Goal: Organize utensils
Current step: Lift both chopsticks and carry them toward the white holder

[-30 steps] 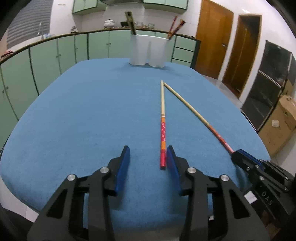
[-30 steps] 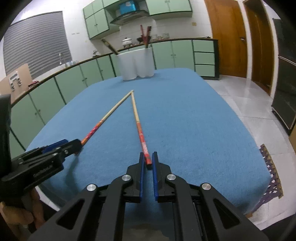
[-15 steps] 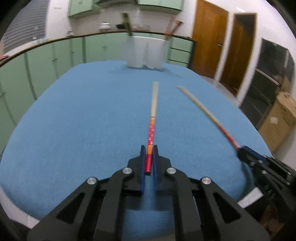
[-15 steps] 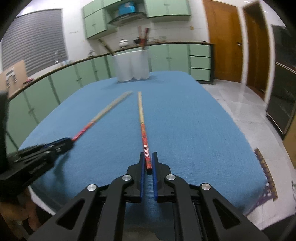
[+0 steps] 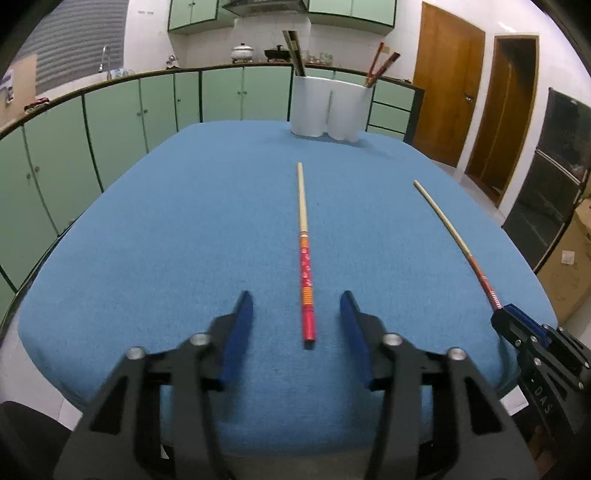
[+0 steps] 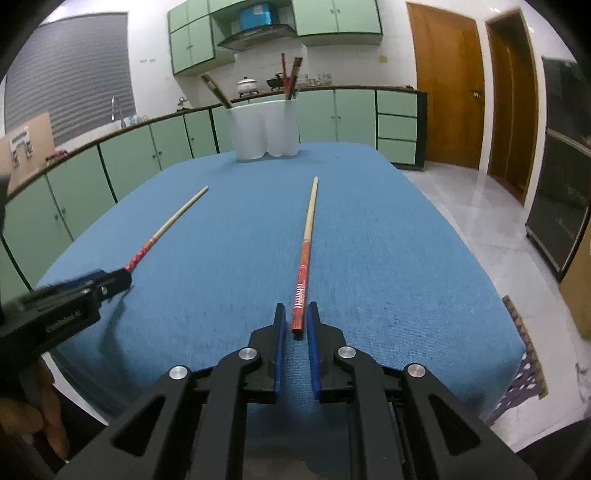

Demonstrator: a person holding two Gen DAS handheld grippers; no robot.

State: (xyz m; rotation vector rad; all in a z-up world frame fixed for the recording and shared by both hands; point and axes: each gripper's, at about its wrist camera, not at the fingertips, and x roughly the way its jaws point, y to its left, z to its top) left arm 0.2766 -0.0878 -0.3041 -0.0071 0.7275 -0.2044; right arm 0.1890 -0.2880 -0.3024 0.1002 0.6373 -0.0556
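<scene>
Two chopsticks [image 5: 306, 258] on table, each red end between gripper [image 5: 297, 325] jaws.

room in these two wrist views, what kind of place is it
Most likely a home kitchen. Pale green cabinets run along the wall under a counter, a white lidded pot sits on it below a range hood, and a tap stands by the shuttered window.
</scene>
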